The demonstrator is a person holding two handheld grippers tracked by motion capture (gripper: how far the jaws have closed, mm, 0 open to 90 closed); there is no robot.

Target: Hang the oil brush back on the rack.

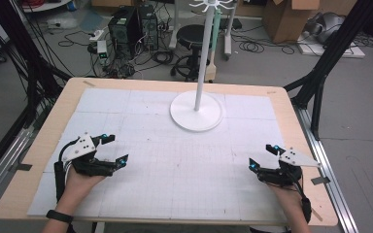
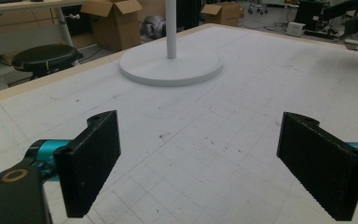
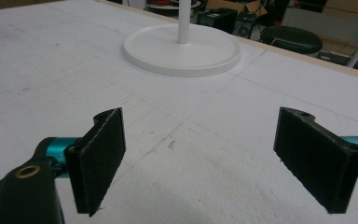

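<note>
A white stand (image 1: pixel 196 111) with a round base and a tall pole rises at the back middle of the white gridded mat (image 1: pixel 175 160); hooks ring its top. The same stand (image 2: pixel 171 65) lies ahead in the left gripper view, and its base (image 3: pixel 182 49) lies ahead in the right gripper view. My left gripper (image 1: pixel 114 149) rests low at the mat's front left, open, nothing between its fingers (image 2: pixel 91 161). Over at the front right my right gripper (image 1: pixel 263 157) is open too, and its fingers (image 3: pixel 98 156) hold nothing. Both point toward the stand.
The wooden table edge (image 1: pixel 43 145) frames the mat. Behind the table stand a black stool (image 1: pixel 193 36), computer towers (image 1: pixel 126 29), cardboard boxes (image 1: pixel 286 17) and loose cables on the floor. Black frame legs (image 1: pixel 320 73) rise at the right.
</note>
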